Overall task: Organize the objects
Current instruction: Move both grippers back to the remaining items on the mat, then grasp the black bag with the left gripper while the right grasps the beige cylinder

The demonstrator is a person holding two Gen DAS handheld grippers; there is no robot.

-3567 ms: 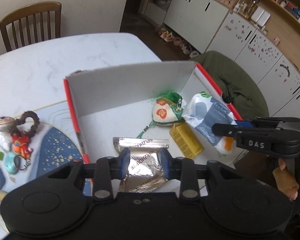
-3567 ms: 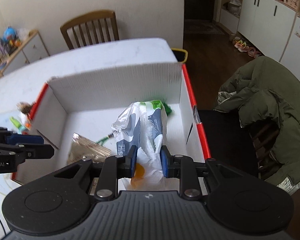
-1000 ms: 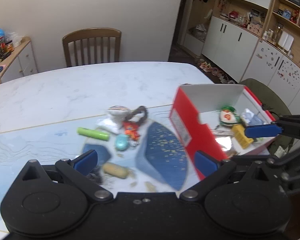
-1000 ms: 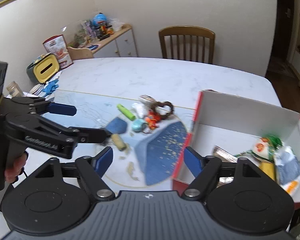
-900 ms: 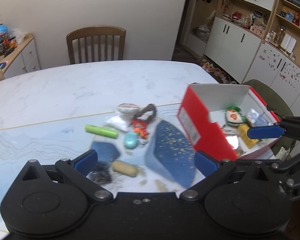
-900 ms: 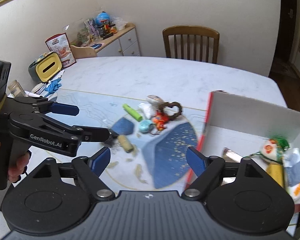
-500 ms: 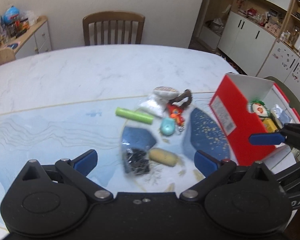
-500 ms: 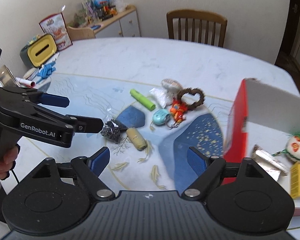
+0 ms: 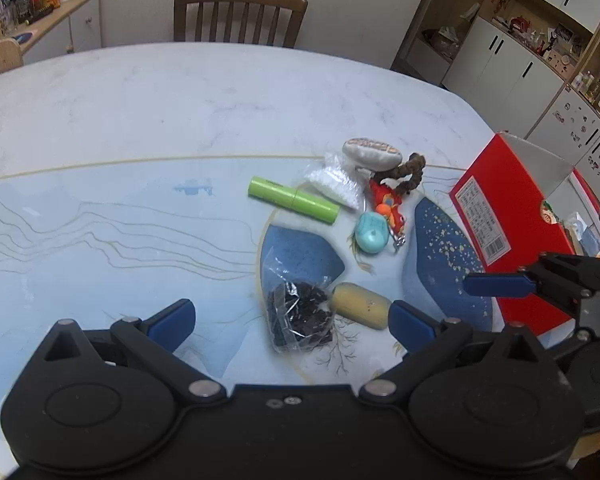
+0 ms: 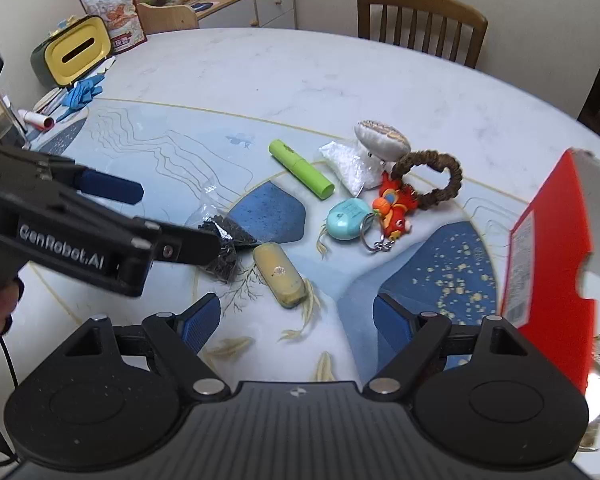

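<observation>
Both grippers are open and hold nothing. My left gripper [image 9: 292, 324] hovers just short of a clear bag of black bits [image 9: 300, 314] and a yellow oblong piece [image 9: 360, 306]. My right gripper [image 10: 297, 320] hangs near the yellow piece [image 10: 279, 274]. Beyond lie a green tube [image 9: 293, 200], a white bead bag [image 9: 334, 184], a patterned pouch [image 9: 372, 153], a brown ring [image 10: 428, 180], an orange toy keychain [image 10: 394, 210] and a teal oval [image 10: 348, 219]. The red box [image 9: 512, 224] stands at the right, its contents mostly hidden.
The items lie on a blue patterned mat [image 9: 100, 232] on a white marble table [image 9: 180, 92]. A wooden chair [image 9: 240, 12] stands behind the far edge. A yellow tissue box [image 10: 74, 54] and blue gloves [image 10: 82, 92] sit far left. White cabinets [image 9: 520, 60] are at the right.
Earlier both grippers were shut on packets inside the red box. Both have since opened, left the box and swung left, coming in over the loose items on the mat.
</observation>
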